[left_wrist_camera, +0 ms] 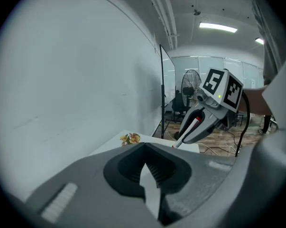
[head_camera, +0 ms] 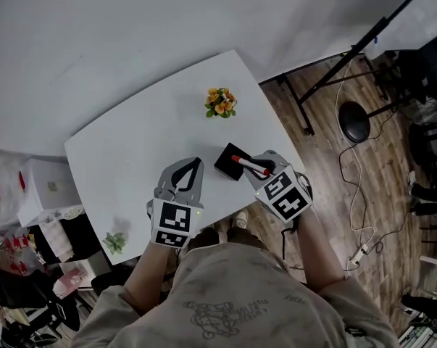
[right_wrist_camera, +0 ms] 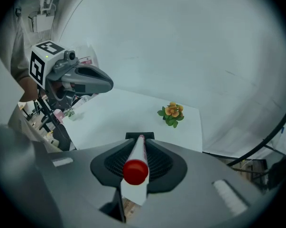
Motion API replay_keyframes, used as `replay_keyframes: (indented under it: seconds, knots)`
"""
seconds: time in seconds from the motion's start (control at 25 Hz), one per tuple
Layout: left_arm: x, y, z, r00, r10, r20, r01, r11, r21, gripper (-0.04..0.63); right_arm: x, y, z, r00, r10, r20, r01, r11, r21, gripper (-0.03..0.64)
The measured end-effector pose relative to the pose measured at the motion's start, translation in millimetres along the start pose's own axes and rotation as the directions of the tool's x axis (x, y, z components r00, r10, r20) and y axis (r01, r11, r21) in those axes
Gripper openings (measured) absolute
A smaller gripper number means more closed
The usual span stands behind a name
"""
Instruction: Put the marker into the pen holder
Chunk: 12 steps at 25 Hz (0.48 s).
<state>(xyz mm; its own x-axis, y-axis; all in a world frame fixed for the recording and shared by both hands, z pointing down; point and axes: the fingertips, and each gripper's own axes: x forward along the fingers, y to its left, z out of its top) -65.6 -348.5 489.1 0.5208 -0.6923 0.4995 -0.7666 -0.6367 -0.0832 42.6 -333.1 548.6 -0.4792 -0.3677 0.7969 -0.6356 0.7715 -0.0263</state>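
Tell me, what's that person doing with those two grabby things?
A person holds a gripper in each hand over a white table. The right gripper is shut on a red-capped marker, which points at the black pen holder close by. The marker is not in it yet. The left gripper is shut and empty, off to the side.

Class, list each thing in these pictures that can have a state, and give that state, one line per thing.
left gripper: shut, nothing between its jaws.
right gripper: shut on the marker.
marker: gripped, lying along the jaws, not yet in the holder.
pen holder: standing on the table, without the marker.
flower ornament: upright on the table.
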Motion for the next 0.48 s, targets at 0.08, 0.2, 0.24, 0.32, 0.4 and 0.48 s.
replay_keyframes:
  seconds: [0.08, 0.2, 0.24, 0.32, 0.4, 0.48]
  knots:
    - [5, -3, -10, 1.0, -0.009, -0.023, 0.009, 1.0, 0.0, 0.0, 8, 0, -4, 1.0, -0.003, -0.024, 0.003, 1.0, -0.019, 0.101]
    - [11, -8, -25, 0.998, -0.025, -0.057, 0.024, 1.0, -0.009, 0.0, 21, 2, -10, 0.998, 0.008, -0.065, -0.011, 0.999, -0.043, 0.101]
    - [12, -9, -29, 0.997, -0.029, -0.068, 0.028, 1.0, -0.013, 0.0, 25, 3, -12, 0.997, 0.011, -0.083, -0.016, 0.999, -0.051, 0.101]
    - [14, -11, -35, 0.996, -0.037, -0.081, 0.035, 0.999, -0.021, 0.0, 36, 4, -18, 0.993, 0.019, -0.117, -0.027, 0.998, -0.063, 0.101]
    - [15, -13, -41, 0.995, -0.042, -0.091, 0.04, 0.999, -0.029, 0.0, 46, 5, -24, 0.989, 0.029, -0.145, -0.039, 0.997, -0.068, 0.101]
    - [15, -15, -47, 0.994, -0.045, -0.099, 0.041, 0.998, -0.038, 0.0, 55, 7, -29, 0.985, 0.041, -0.168, -0.054, 0.996, -0.07, 0.103]
